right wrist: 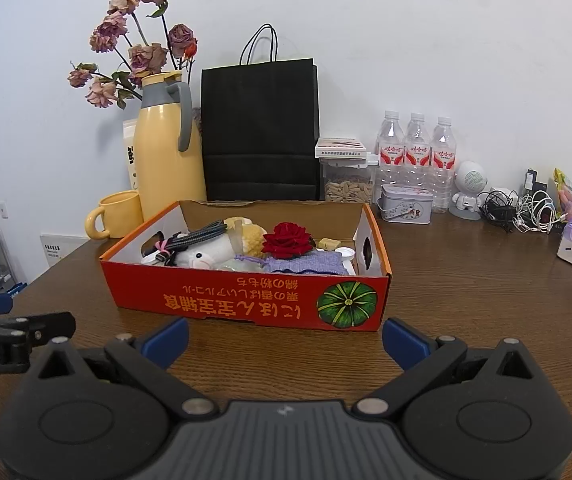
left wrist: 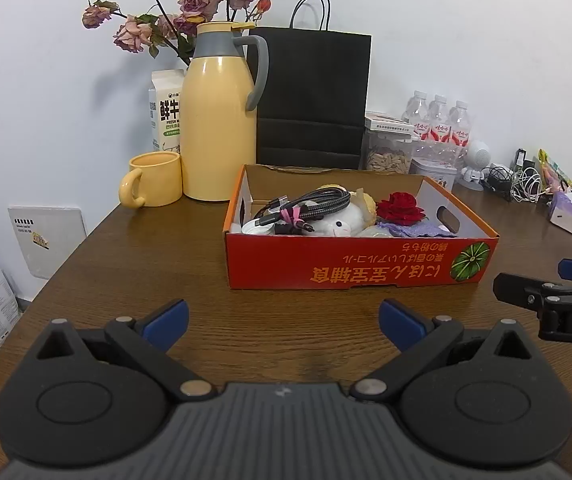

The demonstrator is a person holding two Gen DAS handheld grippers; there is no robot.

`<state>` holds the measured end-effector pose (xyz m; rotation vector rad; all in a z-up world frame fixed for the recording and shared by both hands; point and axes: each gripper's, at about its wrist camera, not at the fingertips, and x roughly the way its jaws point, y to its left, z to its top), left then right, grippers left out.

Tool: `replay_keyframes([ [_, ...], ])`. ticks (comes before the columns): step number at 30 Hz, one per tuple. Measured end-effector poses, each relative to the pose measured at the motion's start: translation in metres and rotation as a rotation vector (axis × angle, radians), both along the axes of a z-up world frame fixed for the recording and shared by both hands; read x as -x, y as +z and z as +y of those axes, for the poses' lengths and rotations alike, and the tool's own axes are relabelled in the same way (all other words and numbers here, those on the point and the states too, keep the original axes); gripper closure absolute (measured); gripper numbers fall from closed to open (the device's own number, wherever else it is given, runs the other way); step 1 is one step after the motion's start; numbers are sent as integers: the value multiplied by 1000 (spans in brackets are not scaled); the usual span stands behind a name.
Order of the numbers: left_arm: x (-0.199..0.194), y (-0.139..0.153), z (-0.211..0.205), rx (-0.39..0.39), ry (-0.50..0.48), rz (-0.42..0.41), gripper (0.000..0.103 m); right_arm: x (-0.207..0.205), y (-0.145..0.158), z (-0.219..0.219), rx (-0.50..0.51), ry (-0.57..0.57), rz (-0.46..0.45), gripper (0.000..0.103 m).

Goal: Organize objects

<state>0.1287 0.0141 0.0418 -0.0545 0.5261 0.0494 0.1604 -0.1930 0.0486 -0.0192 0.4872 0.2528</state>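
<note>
Red box (right wrist: 246, 300) sat mid-desk (right wrist: 486, 320), already holding cables (right wrist: 202, 236), a plush (right wrist: 206, 256) and a rose (right wrist: 288, 240). Your left tongs (left wrist: 284, 320) and right tongs (right wrist: 286, 336) hung wide and empty near it; you were still choosing what to pick.

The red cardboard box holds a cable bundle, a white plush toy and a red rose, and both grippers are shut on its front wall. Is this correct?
Not quite. Both wrist views show the left gripper and right gripper open, short of the red cardboard box, gripping nothing. The cable bundle, white plush toy and red rose are in it.
</note>
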Motion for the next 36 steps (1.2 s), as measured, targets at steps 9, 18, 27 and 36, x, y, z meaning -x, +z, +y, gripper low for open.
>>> replay_keyframes([
  [9,-1,-1,0,5,2,6,0,-1,0,-1,0,-4,2,0],
  [18,-1,-1,0,6,0,6,0,-1,-1,-1,0,-7,1,0],
  [27,0,0,-2,5,-3,3,0,-1,-1,0,0,-6,0,0],
  [36,0,-1,0,21,-4,8,0,-1,-1,0,0,-7,1,0],
])
